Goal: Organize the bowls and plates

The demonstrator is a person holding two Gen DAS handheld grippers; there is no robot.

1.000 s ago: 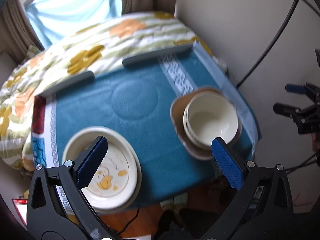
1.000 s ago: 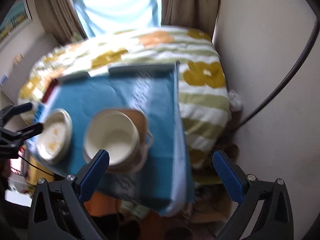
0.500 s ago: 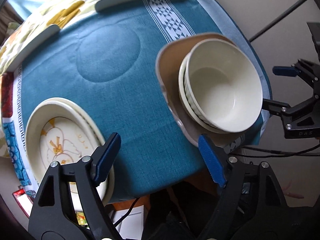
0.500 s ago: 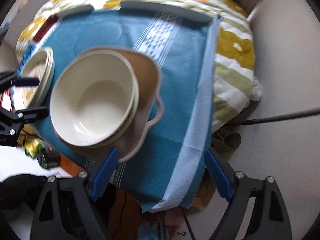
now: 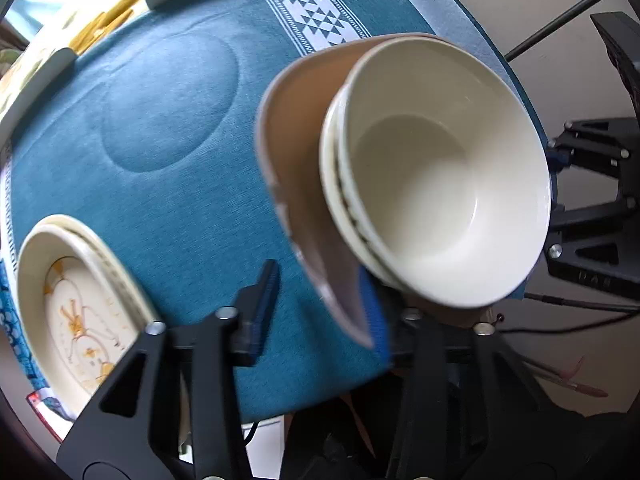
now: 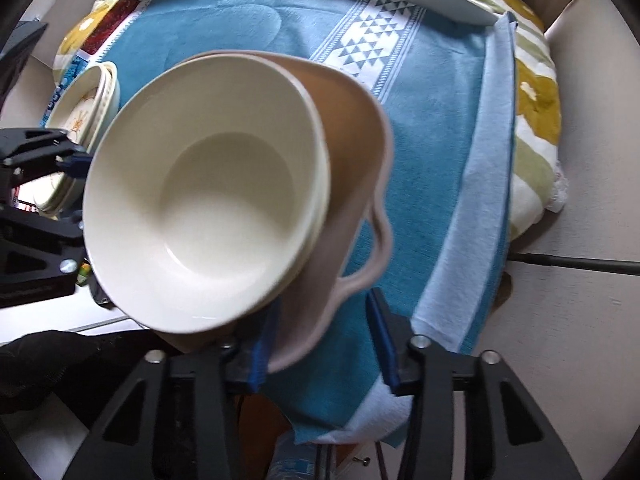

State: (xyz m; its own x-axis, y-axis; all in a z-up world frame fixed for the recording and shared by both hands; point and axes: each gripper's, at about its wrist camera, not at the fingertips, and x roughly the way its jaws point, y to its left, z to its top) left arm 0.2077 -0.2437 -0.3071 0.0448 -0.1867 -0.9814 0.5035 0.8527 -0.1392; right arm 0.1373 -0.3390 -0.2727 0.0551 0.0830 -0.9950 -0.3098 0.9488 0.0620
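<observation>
Left wrist view looks almost straight down on a table covered with a teal cloth (image 5: pixel 168 184) of soft, short-piled weave, with a white band of small dark triangles in the upper middle of the frame. At the right stands a brown tray (image 5: pixel 296 184), matte and smooth, with a raised rounded rim; on it sit the cream bowls (image 5: pixel 436 184), glossy ceramic, deep and round, nested one in another. In the lower left lies a stack of cream oval plates (image 5: pixel 76 300) with a yellow drawing inside the top one.

The left gripper (image 5: pixel 320 312) has black angular arms and blue ribbed pads. Its jaws have just been closing, and the near rim of the brown tray is between them; the right pad lies against the rim, but the left pad stands apart over the cloth, so the grip is not yet complete.

Right wrist view shows the same tray (image 6: pixel 352 152) with a looped handle at its right edge, and the bowls (image 6: pixel 208 208) filling the middle left of the frame. The right gripper (image 6: pixel 324 344) has also just been closing around the lower corner of the tray: the left pad is half hidden under the rim, the right pad is clearly apart from it. A pale blue towel (image 6: pixel 476 216) lies along the right edge of the cloth
</observation>
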